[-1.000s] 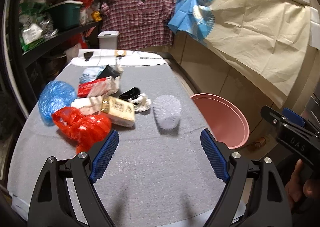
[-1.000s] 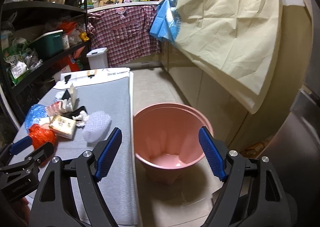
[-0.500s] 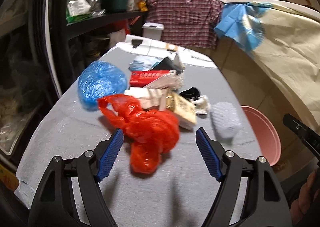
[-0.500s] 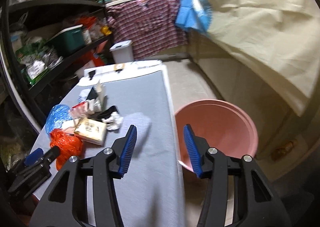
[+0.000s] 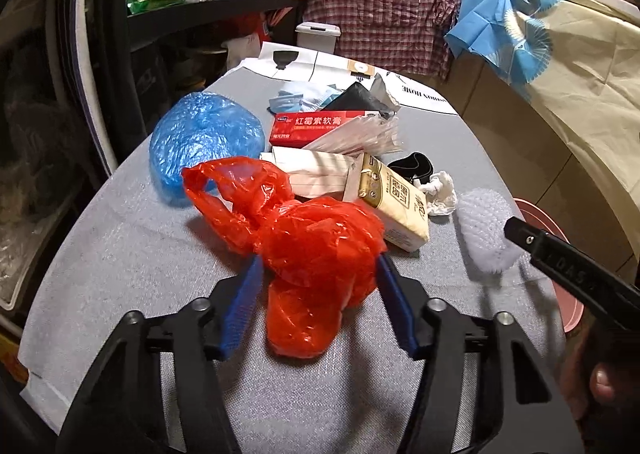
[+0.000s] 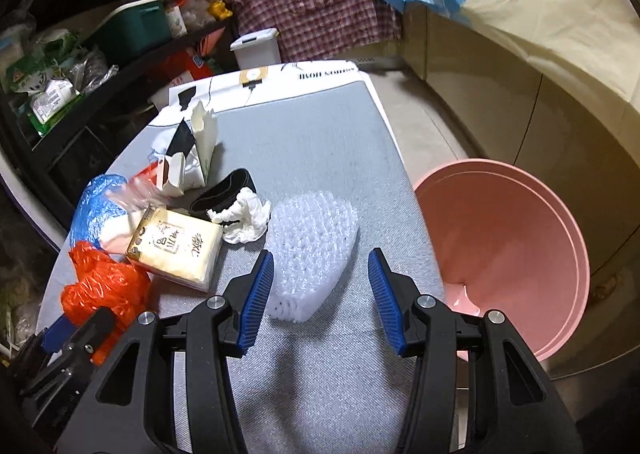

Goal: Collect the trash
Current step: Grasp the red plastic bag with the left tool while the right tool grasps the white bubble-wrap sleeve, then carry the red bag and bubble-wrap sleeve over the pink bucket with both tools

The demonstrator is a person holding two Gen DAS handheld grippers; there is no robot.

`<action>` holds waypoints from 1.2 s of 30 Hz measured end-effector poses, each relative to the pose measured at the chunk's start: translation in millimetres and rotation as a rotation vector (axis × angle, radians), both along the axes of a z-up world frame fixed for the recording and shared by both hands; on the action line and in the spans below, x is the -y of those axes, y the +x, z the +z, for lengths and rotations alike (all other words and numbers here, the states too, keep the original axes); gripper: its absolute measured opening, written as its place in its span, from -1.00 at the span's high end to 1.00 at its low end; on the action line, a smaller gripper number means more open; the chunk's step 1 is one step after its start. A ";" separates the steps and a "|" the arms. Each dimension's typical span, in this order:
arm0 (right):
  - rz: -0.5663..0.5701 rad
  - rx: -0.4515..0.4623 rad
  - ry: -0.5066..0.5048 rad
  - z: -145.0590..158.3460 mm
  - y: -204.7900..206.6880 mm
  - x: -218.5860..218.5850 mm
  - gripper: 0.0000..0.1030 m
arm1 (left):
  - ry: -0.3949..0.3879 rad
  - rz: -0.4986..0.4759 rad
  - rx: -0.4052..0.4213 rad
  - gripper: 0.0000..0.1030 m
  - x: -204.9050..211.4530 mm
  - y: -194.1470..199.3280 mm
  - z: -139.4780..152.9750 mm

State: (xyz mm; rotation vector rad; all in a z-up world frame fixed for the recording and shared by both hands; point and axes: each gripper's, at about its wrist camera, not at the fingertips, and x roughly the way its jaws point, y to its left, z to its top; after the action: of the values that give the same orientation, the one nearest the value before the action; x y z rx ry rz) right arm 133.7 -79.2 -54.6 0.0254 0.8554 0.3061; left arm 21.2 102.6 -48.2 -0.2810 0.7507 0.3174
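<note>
You are closing your left claw (image 5: 318, 300) around the crumpled red plastic bag (image 5: 316, 254); its jaws have just been narrowing, and the blue pads now flank the bag, seemingly touching it without clenching yet. A second ago that claw was hanging wide over bare grey worktop (image 5: 120, 254). Your right claw (image 6: 320, 294) has narrowed too and is straddling the near end of the white bubble-wrap pad (image 6: 312, 250), still released. Beyond the red bag, the yellow tissue pack (image 5: 396, 210), red box (image 5: 312, 128) and blue plastic bag (image 5: 204, 138) are waiting. The pink plastic basin (image 6: 516, 250) is sitting off the worktop's edge, past the bubble wrap from the bag, so two pickups look imminent.
</note>
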 end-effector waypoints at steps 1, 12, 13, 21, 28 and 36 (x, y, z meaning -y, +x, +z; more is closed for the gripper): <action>0.005 0.000 -0.006 -1.2 0.2 -1.2 0.04 | 0.003 -0.002 -0.001 0.03 1.2 0.1 0.2; 0.040 -0.018 0.003 -2.4 -6.2 -1.1 0.78 | 0.033 0.007 0.007 0.54 -1.5 -8.6 10.2; 0.041 -0.010 0.006 0.5 -9.3 -0.2 0.78 | 0.034 0.008 0.010 0.55 -1.2 -10.3 11.9; 0.055 0.056 0.013 22.9 -29.3 5.5 0.79 | 0.052 -0.003 0.047 0.60 4.2 -20.8 27.4; 0.049 0.123 -0.007 43.2 -50.3 18.8 0.79 | 0.068 -0.040 0.082 0.61 15.2 -28.5 41.4; 0.033 0.149 0.002 68.3 -66.2 42.7 0.79 | 0.091 -0.094 0.107 0.61 28.9 -34.6 52.0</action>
State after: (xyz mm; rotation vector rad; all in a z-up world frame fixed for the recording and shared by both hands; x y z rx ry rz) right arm 67.5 -121.9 13.7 -0.0098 0.7080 0.3359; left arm -13.4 73.7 3.8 -0.1748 0.6400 0.2445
